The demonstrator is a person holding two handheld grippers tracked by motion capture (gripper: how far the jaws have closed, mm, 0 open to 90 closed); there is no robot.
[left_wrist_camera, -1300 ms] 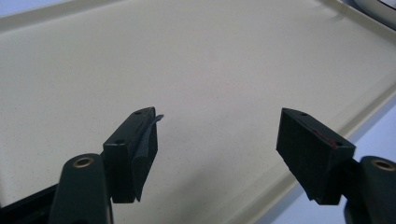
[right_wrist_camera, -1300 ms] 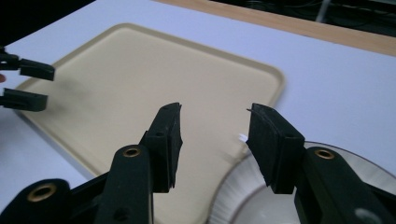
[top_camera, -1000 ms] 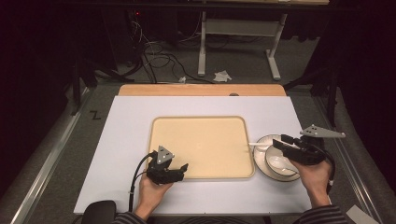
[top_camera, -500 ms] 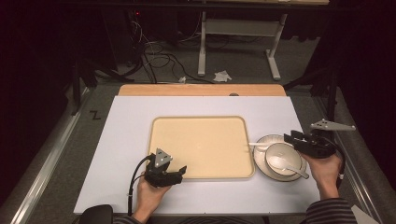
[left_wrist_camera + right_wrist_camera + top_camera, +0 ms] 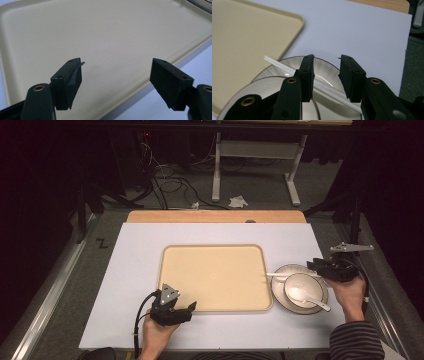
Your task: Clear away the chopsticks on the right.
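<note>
A beige tray (image 5: 212,275) lies in the middle of the white table top. Just right of it a round plate (image 5: 279,299) carries a white bowl (image 5: 299,286) with a white spoon (image 5: 316,302) in it. White chopsticks (image 5: 280,275) lie across the plate's far side. My left gripper (image 5: 189,308) hovers at the tray's near-left edge, and in the left gripper view it (image 5: 117,62) stands wide open over the tray (image 5: 112,30). My right gripper (image 5: 314,265) is at the plate's far-right rim. Its jaws (image 5: 327,58) are open above the chopsticks (image 5: 275,63) and plate (image 5: 324,71), holding nothing.
The white table top (image 5: 135,270) ends in a wooden strip (image 5: 215,216) at the back. Metal rails run along both sides of the table. Beyond it are dark floor, cables and a desk frame (image 5: 255,155).
My right gripper has drawn back to the right, from over the bowl to the plate's far-right rim. The left gripper has barely moved.
</note>
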